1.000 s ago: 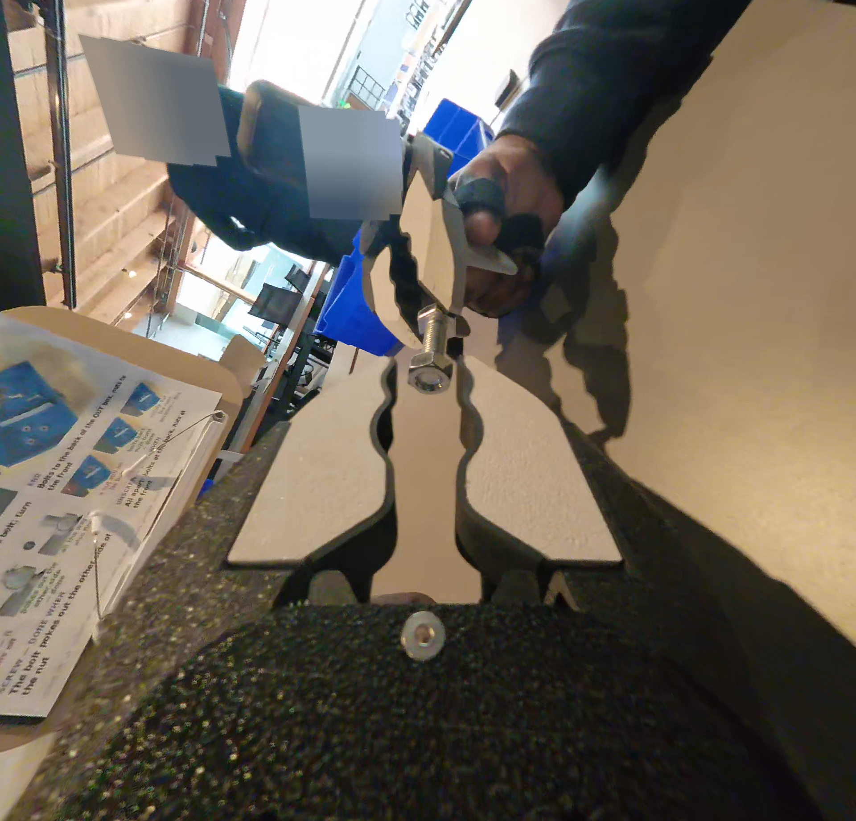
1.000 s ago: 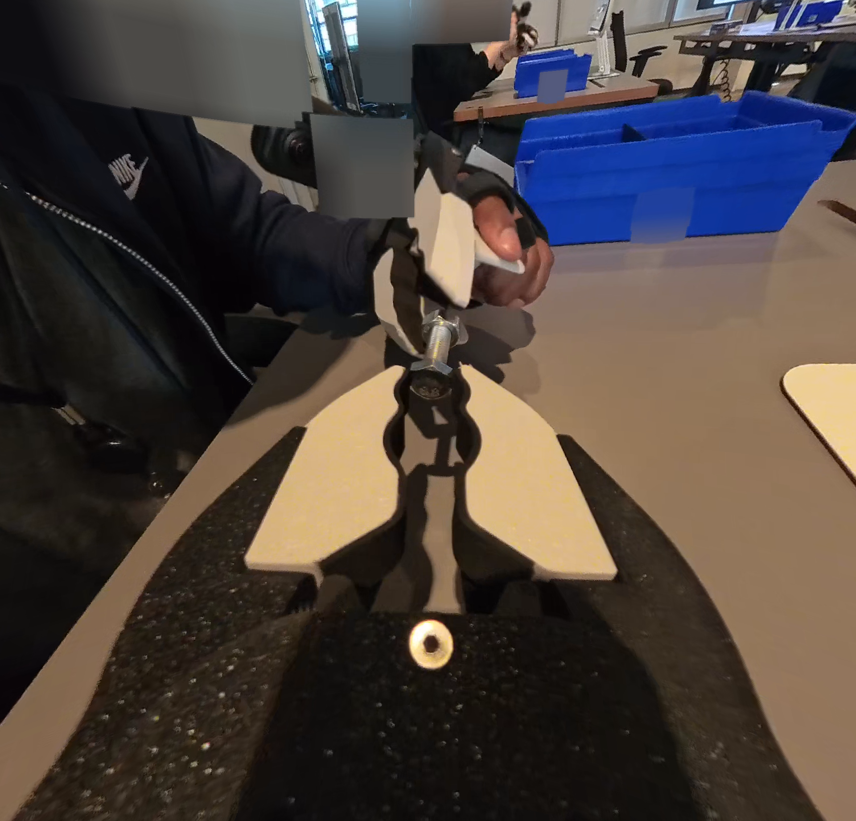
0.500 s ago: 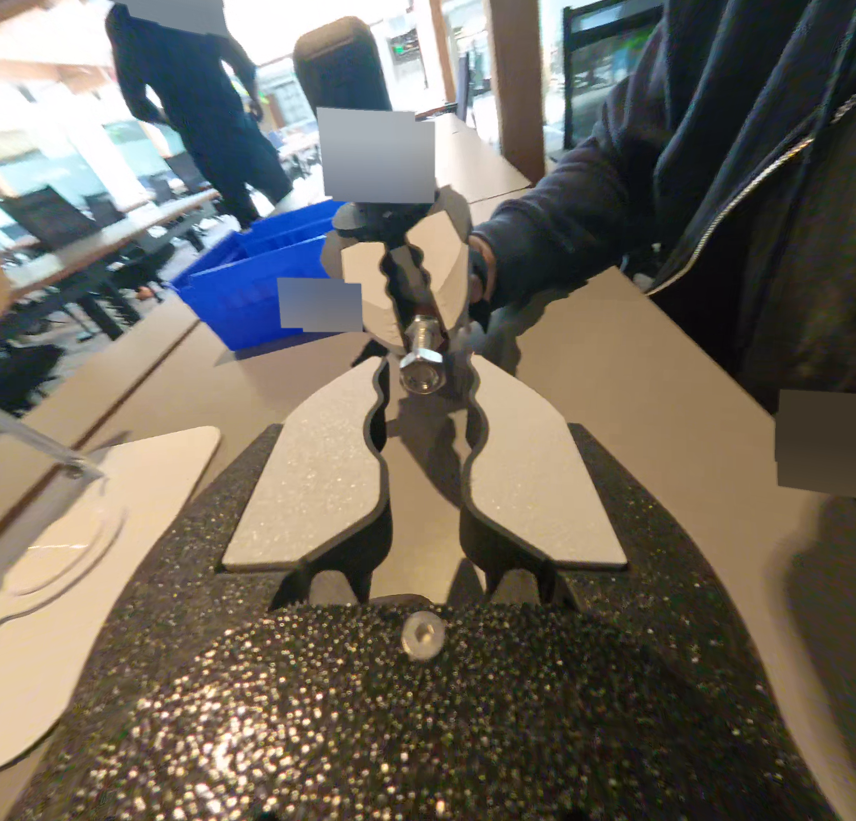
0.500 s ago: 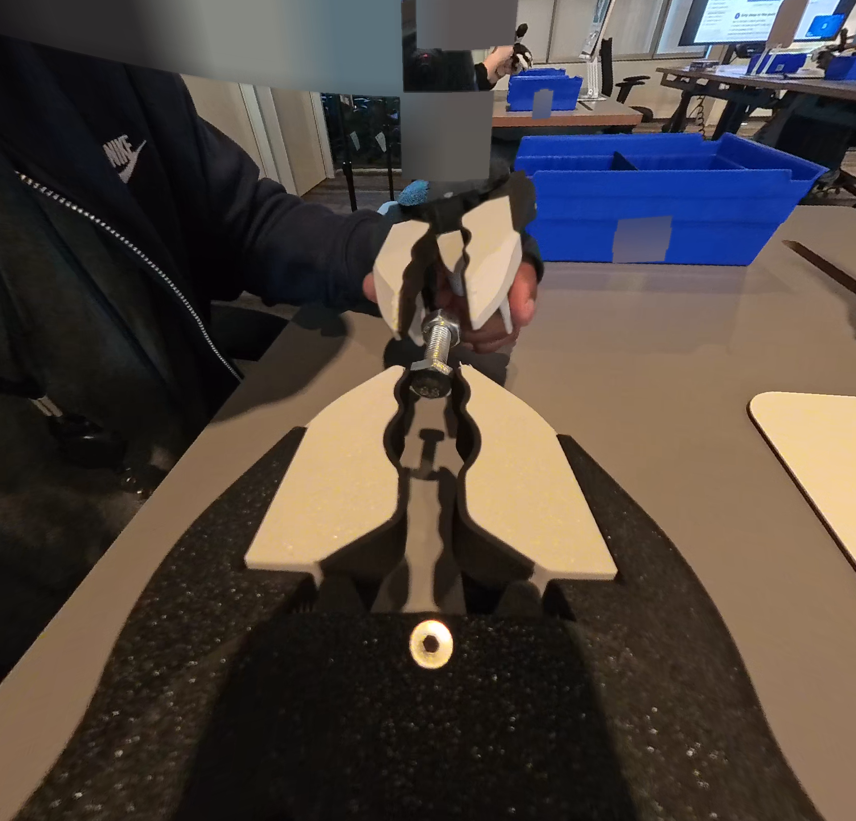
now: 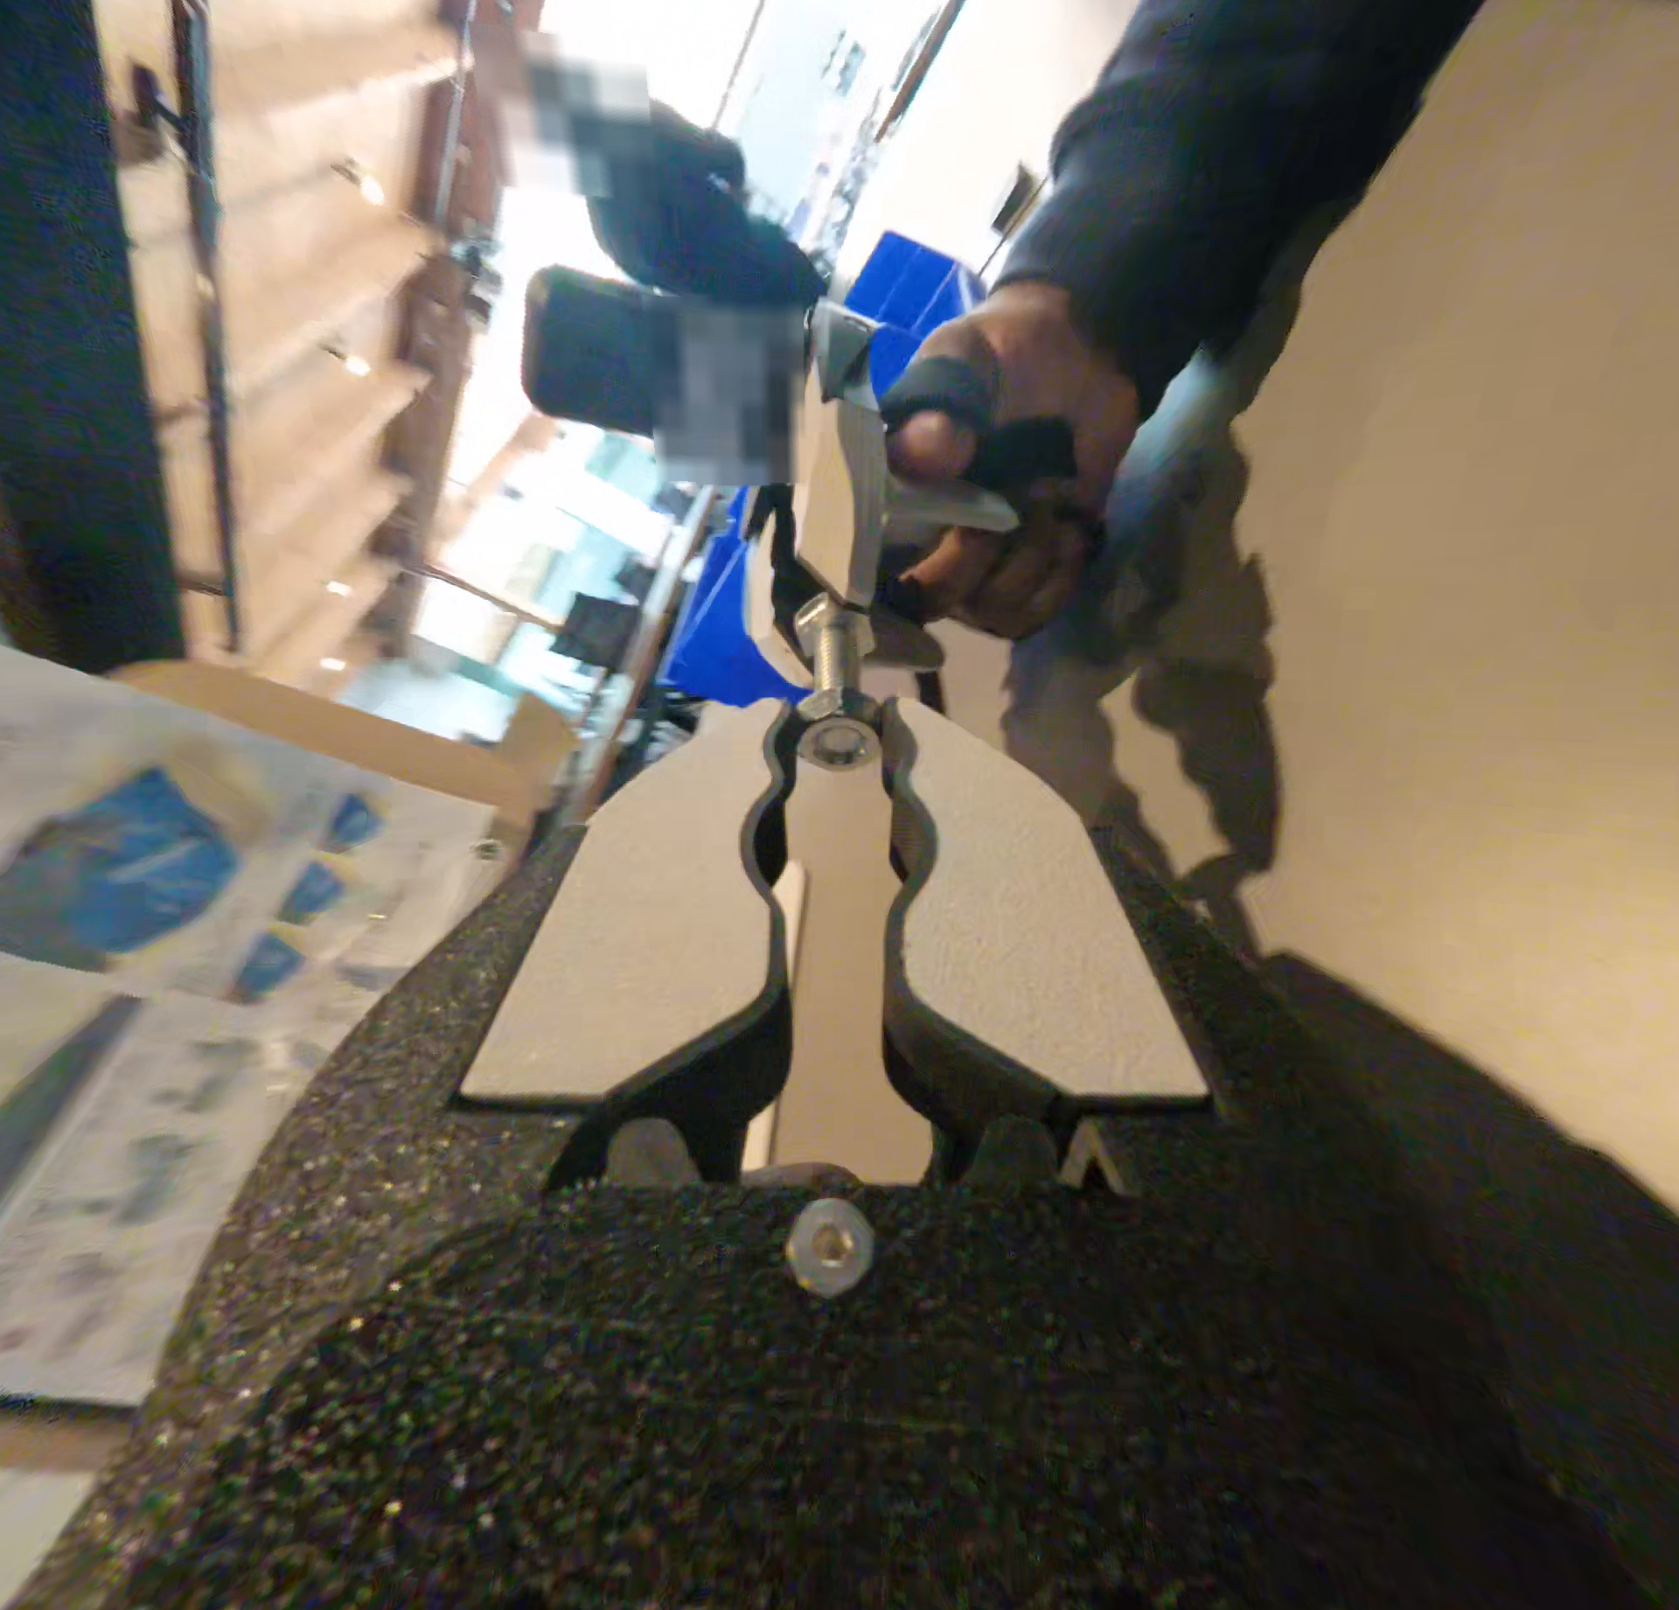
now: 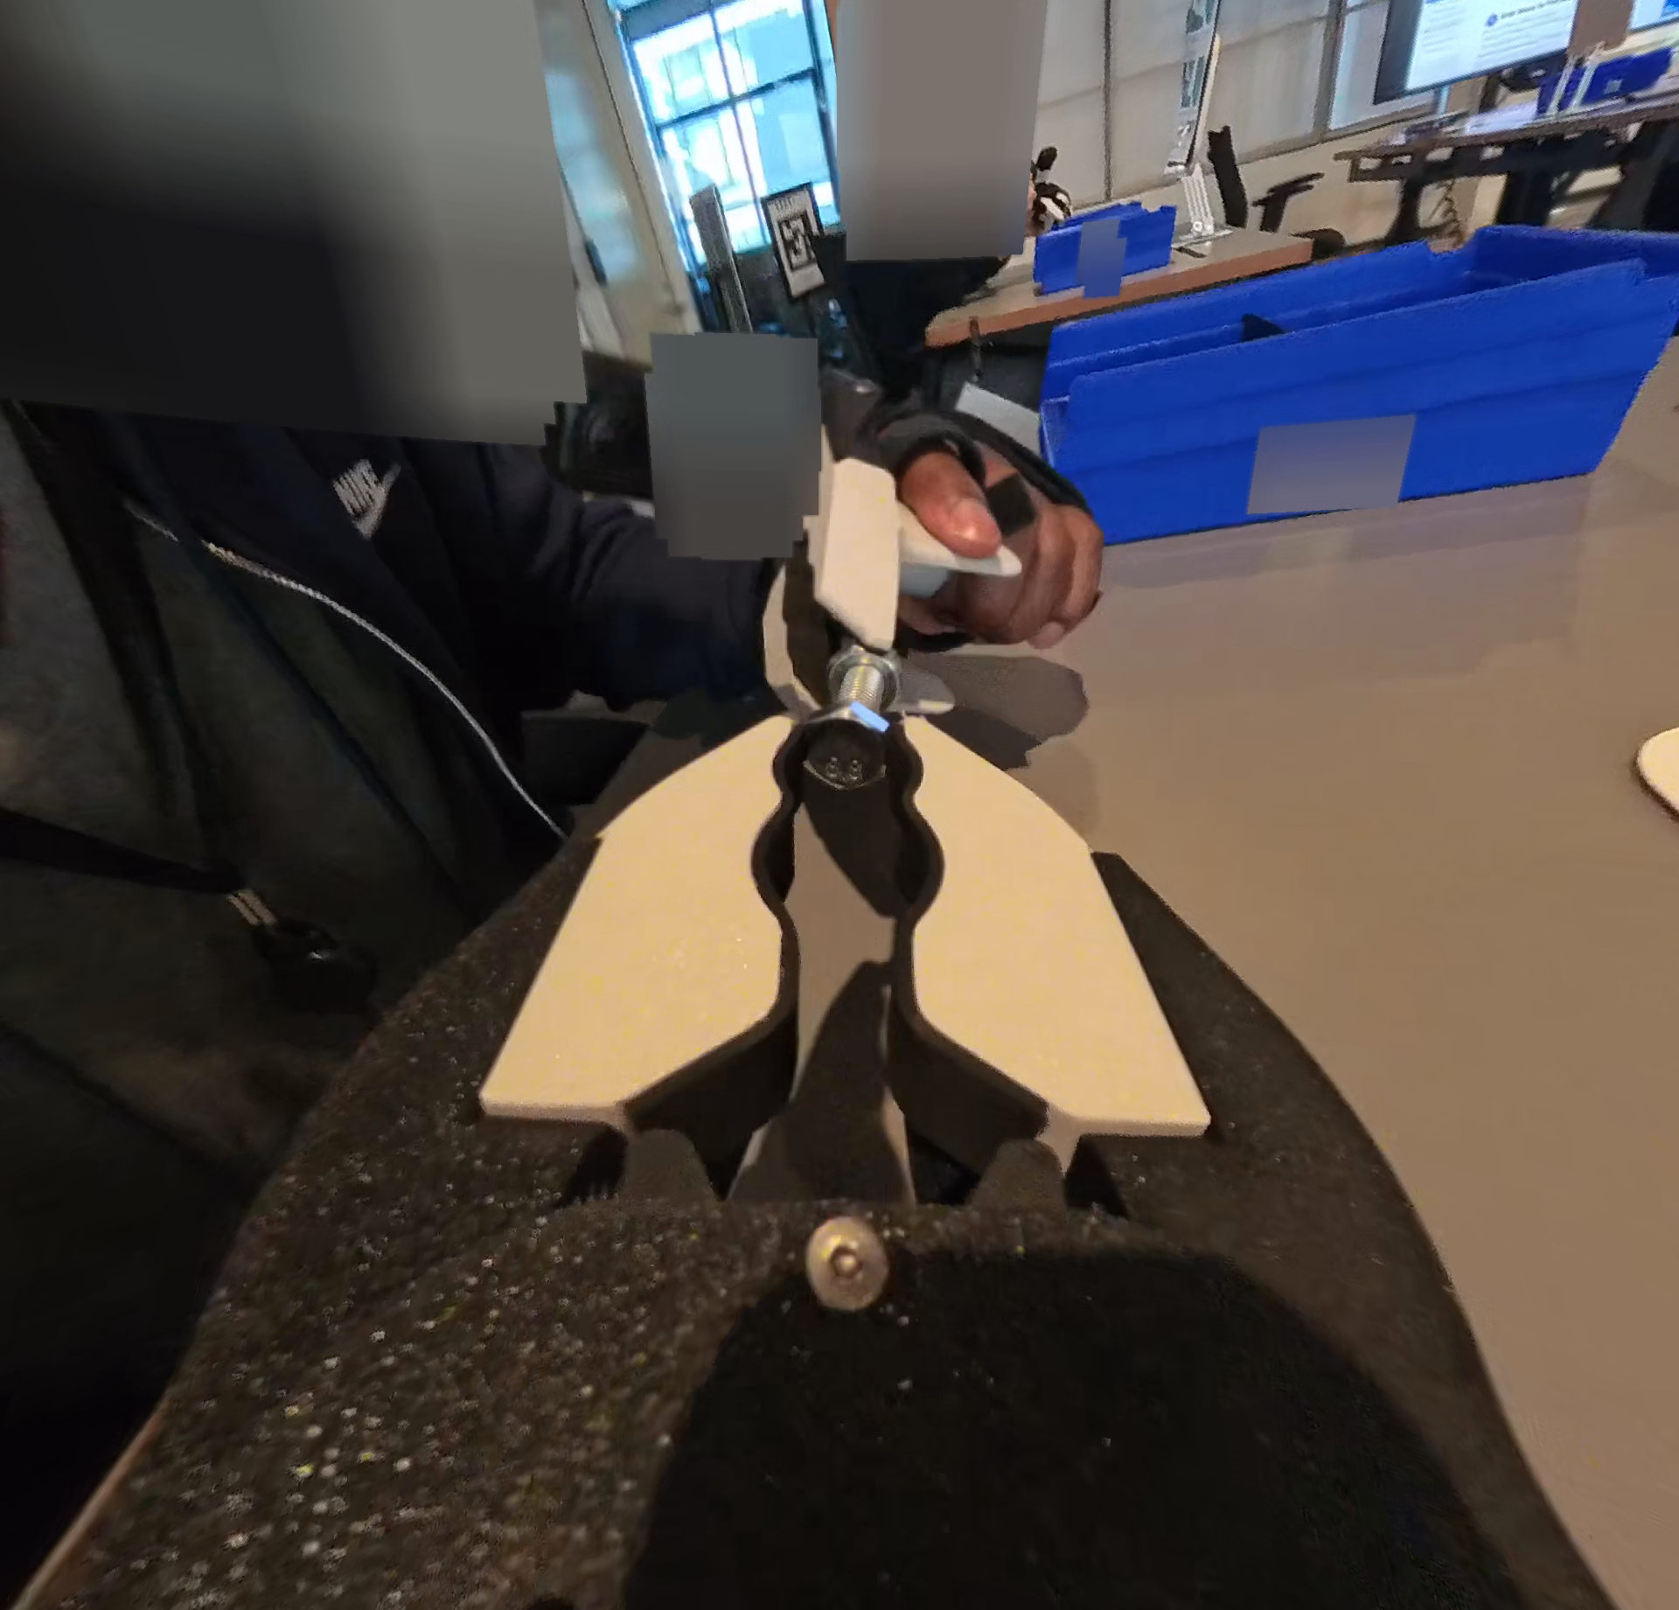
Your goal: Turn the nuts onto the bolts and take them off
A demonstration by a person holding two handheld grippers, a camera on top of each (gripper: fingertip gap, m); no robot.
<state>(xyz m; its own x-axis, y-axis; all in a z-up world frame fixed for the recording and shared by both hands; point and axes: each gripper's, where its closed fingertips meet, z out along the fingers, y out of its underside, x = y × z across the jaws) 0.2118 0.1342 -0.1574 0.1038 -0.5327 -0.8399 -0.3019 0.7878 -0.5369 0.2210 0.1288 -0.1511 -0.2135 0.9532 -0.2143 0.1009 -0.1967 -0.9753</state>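
Grey table (image 6: 1363, 749) under everything; blue bin (image 6: 1363, 367) sits on it beyond the hands, and a pale mat edge (image 6: 1658, 771) shows at the far right. A laminated sheet (image 5: 163, 976) lies at the left in the left wrist view, badly blurred.

Person in a dark zip jacket (image 6: 318, 658) holds both tools above the table edge, facing each other tip to tip. Right hand (image 5: 1008, 476) and left hand (image 6: 999, 549) are each wrapped round a handle with a black strap over the fingers.

Left gripper (image 5: 834, 735): clenched on the nut (image 5: 838, 742), pinched in the notch at its fingertips, bore facing the camera.

Right gripper (image 6: 845, 762): clenched on the bolt (image 6: 849, 758) by its hex head, threaded shank pointing away toward the other tool.

Bolt and nut are in line, off the table, between the two tool tips. The nut looks threaded onto the end of the shank, but how far on I can't tell, since the fingers cover the joint.
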